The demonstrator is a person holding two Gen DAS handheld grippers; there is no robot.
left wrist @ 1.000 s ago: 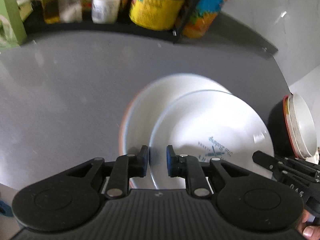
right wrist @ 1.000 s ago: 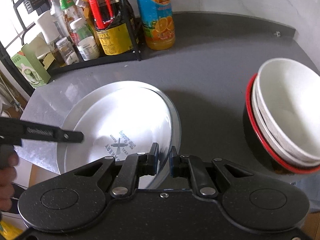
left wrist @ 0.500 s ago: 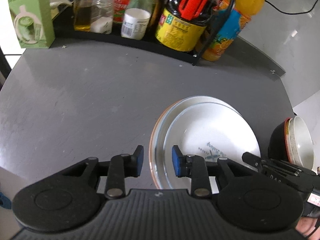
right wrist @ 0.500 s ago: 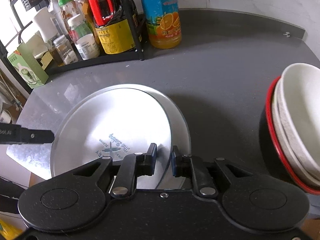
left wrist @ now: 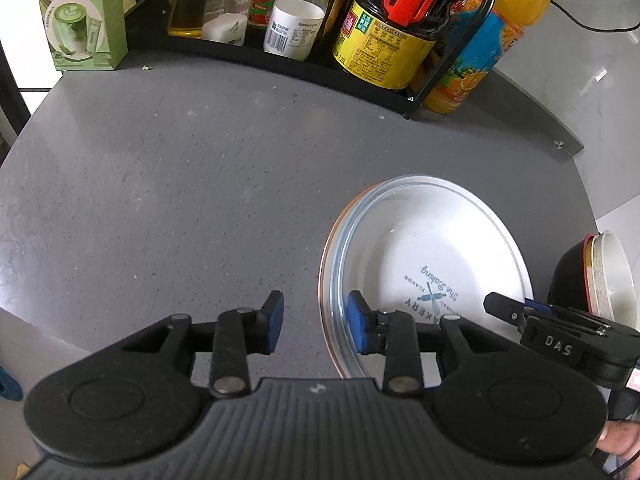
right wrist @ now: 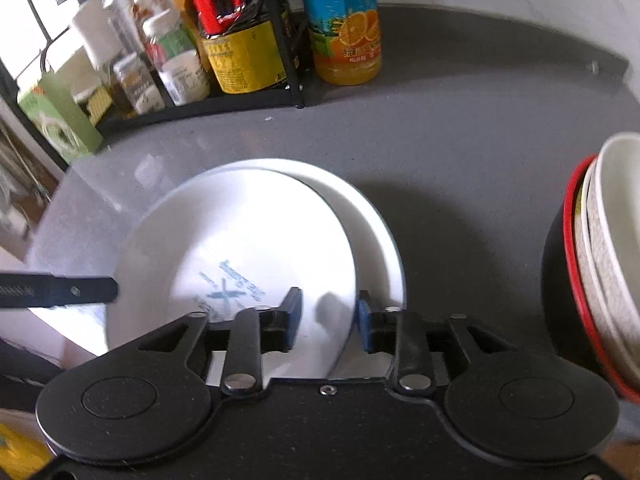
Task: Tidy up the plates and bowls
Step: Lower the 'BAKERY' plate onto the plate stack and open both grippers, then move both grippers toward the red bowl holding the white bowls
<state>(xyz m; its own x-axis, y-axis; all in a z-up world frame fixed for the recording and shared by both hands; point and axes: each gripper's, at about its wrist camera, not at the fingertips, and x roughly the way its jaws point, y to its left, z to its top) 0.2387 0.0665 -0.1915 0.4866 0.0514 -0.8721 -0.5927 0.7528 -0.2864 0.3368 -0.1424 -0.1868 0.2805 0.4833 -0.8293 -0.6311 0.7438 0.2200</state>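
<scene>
A white plate with a blue print (left wrist: 432,256) lies on top of a larger plate with an orange rim (left wrist: 325,264) on the grey counter. My left gripper (left wrist: 316,322) is open, and the stack's left rim runs between its blue pads without being held. In the right wrist view the printed plate (right wrist: 248,264) sits shifted left on the larger white plate (right wrist: 380,232). My right gripper (right wrist: 328,322) is open, with the printed plate's right edge between its fingers. A nested stack of bowls (right wrist: 592,264), black outside with a red rim, stands to the right.
A black wire rack (left wrist: 280,60) with sauce bottles and jars lines the back of the counter. An orange juice bottle (right wrist: 344,28) and a green box (left wrist: 80,20) stand beside it. The counter's front edge (left wrist: 40,320) is close on the left. The bowls (left wrist: 600,276) stand near the right edge.
Both grippers have opened and let go of the printed plate, which now rests on the larger plate. The left gripper has drawn back and to the left.
</scene>
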